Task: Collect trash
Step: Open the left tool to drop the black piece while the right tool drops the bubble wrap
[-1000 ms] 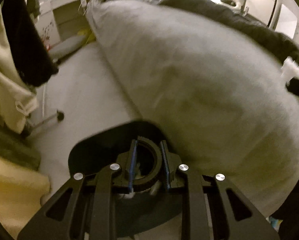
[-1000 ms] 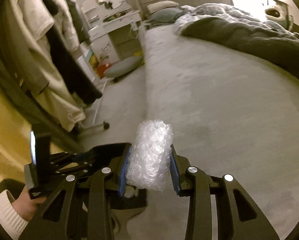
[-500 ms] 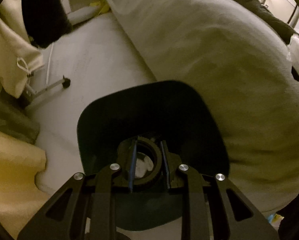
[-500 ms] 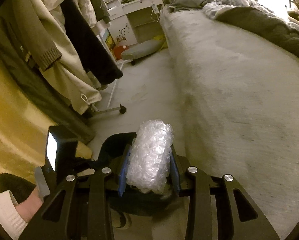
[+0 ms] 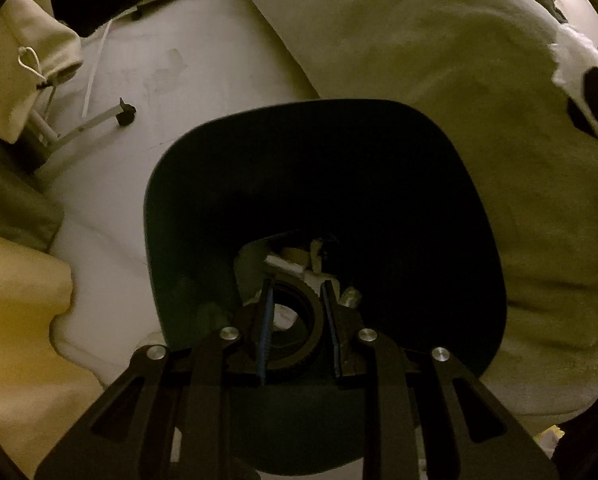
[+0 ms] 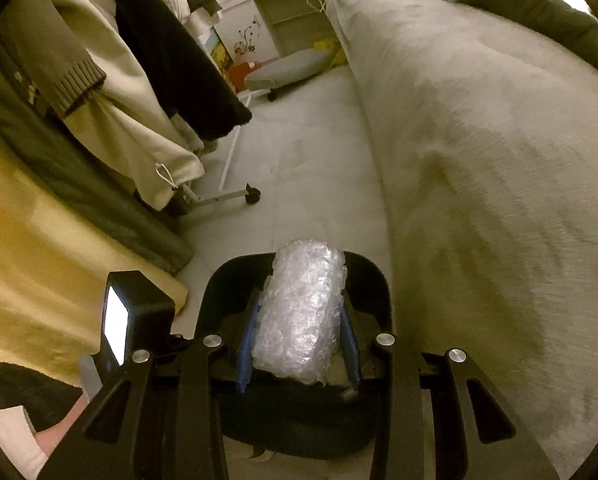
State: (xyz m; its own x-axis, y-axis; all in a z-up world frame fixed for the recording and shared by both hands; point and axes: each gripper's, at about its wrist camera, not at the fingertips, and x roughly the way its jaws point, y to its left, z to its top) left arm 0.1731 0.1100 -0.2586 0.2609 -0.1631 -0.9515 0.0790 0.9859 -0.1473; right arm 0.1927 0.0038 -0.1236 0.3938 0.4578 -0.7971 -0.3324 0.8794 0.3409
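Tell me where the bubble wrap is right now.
In the right wrist view, the bubble wrap sits clamped in the right gripper, just above the dark trash bin, with the bed to its right.

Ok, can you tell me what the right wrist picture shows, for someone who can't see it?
The right claw squeezes a roll of bubble wrap over a dark trash bin on the pale floor. A big bed is on the right, hanging clothes on the left.
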